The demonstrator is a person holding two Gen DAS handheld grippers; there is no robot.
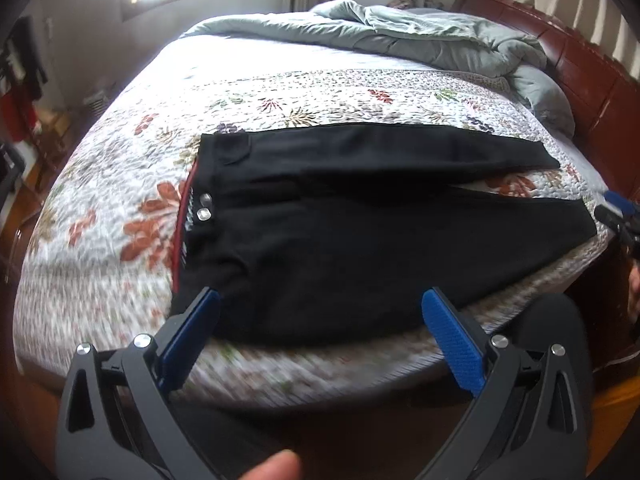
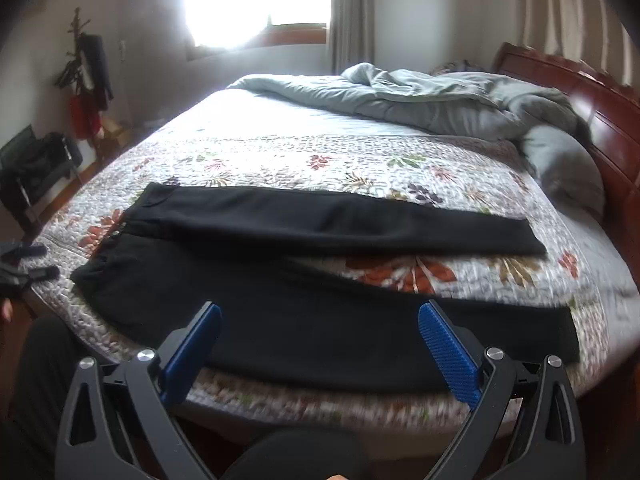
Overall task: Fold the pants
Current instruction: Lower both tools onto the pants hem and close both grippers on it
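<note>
Black pants (image 1: pixel 340 216) lie flat on the floral quilt (image 1: pixel 100 208), waistband to the left with two silver buttons (image 1: pixel 205 206), the two legs spread apart toward the right. My left gripper (image 1: pixel 320 300) is open, hovering over the near leg by the waist, nothing between its blue pads (image 1: pixel 452 332). In the right wrist view the same pants (image 2: pixel 320 320) stretch across the quilt (image 2: pixel 320 160). My right gripper (image 2: pixel 320 312) hangs open above the near leg, empty. The right gripper's tip (image 1: pixel 618 216) shows at the far right of the left wrist view.
A crumpled grey duvet (image 1: pixel 420 36) lies at the far end against the red-brown wooden headboard (image 1: pixel 592 80). A bright window (image 2: pixel 256 0) sits behind. A clothes rack (image 2: pixel 86 76) and dark furniture stand left of the bed. The person's dark-clad leg (image 1: pixel 552 332) is by the bed edge.
</note>
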